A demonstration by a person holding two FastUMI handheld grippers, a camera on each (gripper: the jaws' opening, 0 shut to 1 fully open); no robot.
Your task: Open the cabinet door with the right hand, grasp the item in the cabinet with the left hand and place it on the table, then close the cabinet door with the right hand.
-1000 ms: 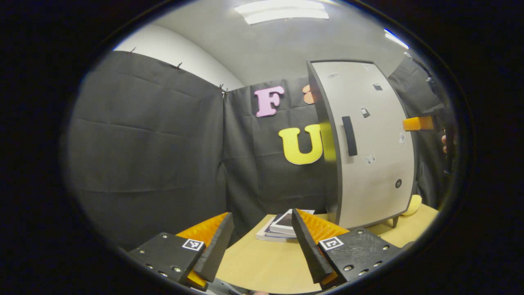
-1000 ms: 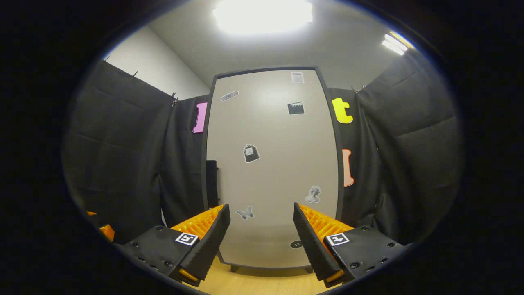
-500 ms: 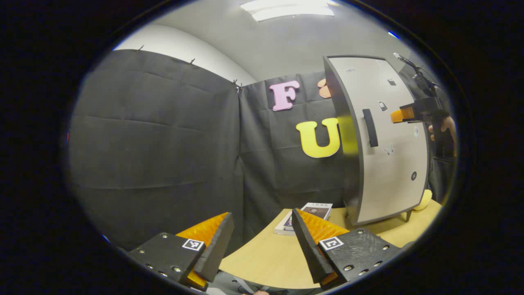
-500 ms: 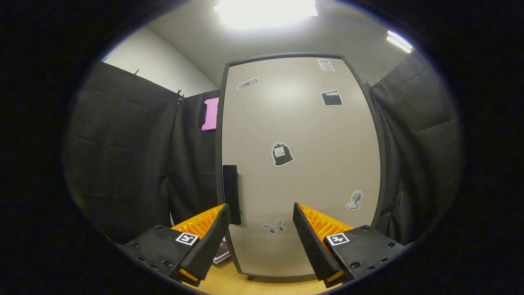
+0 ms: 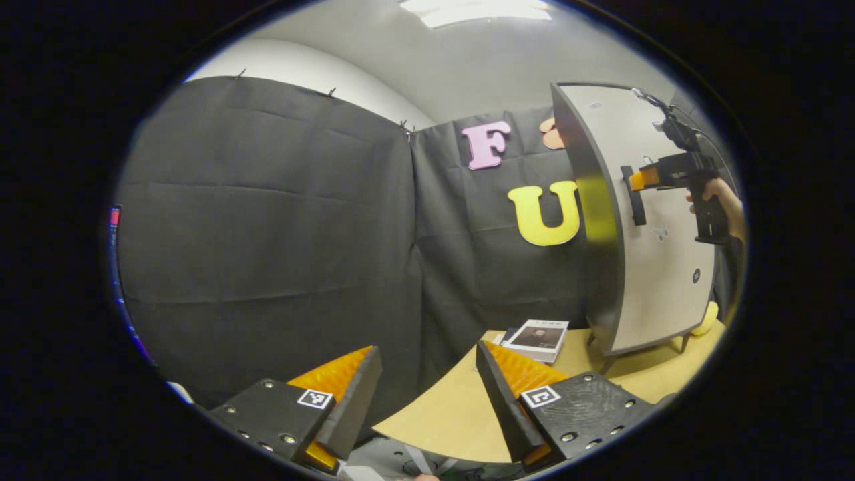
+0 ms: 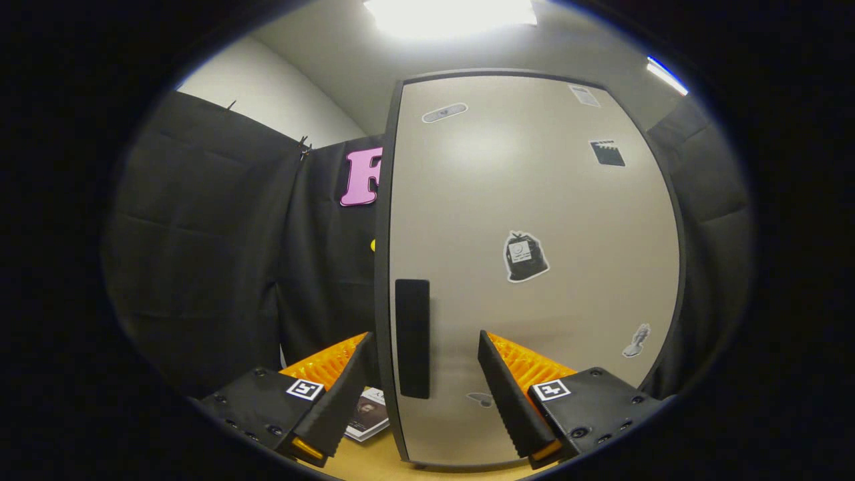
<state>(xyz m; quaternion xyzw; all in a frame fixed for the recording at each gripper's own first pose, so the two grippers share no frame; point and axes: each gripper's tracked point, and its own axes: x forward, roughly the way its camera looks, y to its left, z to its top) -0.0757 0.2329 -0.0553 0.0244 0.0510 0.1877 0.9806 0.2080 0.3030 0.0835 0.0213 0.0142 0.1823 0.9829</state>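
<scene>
Beige and dark-edged, the cabinet door (image 6: 528,267) is shut in front of you, so the item inside is hidden. In the right gripper view, your right gripper (image 6: 425,391) is spread wide, its fingers framing the lower end of the black handle (image 6: 412,337) that runs upright near the door's left edge; whether either finger touches it you cannot tell. In the left gripper view, that same gripper (image 5: 638,179) sits at the handle (image 5: 632,195), with your hand (image 5: 718,200) behind it. Your left gripper (image 5: 425,394) hangs wide and empty over the near edge of the wooden table (image 5: 447,414). A stack of books (image 5: 538,336) lies on the table just beside the cabinet's foot.
</scene>
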